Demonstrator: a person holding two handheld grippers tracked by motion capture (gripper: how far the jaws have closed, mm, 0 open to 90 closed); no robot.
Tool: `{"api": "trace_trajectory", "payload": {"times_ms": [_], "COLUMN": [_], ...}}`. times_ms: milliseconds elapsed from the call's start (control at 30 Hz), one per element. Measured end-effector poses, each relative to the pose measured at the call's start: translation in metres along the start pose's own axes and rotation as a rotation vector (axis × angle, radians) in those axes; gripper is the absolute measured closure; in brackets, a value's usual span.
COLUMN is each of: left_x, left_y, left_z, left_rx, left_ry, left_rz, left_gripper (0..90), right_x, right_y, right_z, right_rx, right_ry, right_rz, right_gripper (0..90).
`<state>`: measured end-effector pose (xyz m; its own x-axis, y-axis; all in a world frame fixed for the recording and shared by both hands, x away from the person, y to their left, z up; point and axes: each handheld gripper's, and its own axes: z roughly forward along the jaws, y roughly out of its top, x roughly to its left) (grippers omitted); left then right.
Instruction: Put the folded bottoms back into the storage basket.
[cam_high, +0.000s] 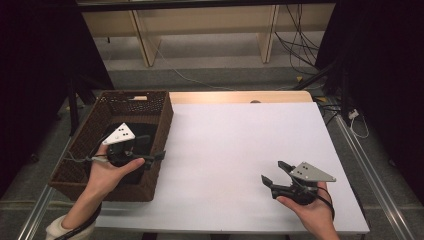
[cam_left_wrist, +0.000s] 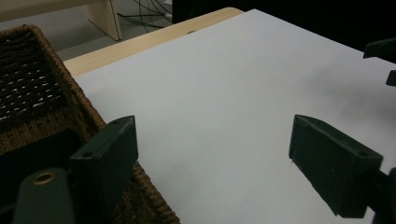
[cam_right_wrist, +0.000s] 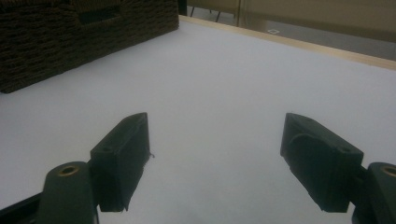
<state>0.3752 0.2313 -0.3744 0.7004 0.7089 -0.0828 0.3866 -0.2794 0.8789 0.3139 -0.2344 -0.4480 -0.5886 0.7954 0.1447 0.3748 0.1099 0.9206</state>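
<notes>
Looking down, high view: left hand-held gripper (cam_high: 159, 156) hovers over right rim of wicker basket (cam_high: 95, 125) at table's (cam_high: 240, 145) left edge, jaws apart, nothing between. Right hand-held gripper (cam_high: 275, 172) near table's front right corner, jaws apart, empty.
Left gripper view: basket wall under left jaw, white table beyond.
Right gripper view: jaws wide over bare table, basket far left.

Dark brown woven basket (cam_high: 95, 131) is sitting upright at the bench's left edge, open top facing up, with something black lying inside; can't tell what it is.
</notes>
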Motion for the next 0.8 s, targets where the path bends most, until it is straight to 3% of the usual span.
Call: {"api": "trace_trajectory", "payload": {"times_ms": [800], "left_x": [-0.019], "left_y": [-0.002], "left_z": [0.004], "left_rx": [0.029], "left_ry": [-0.036], "left_rz": [0.061], "left_gripper": [15.5], "right_x": [0.0], "right_y": [0.0], "right_z": [0.0], "right_rx": [0.001], "right_ry": [-0.002], "right_rz": [0.001], "right_gripper": [24.9]}}
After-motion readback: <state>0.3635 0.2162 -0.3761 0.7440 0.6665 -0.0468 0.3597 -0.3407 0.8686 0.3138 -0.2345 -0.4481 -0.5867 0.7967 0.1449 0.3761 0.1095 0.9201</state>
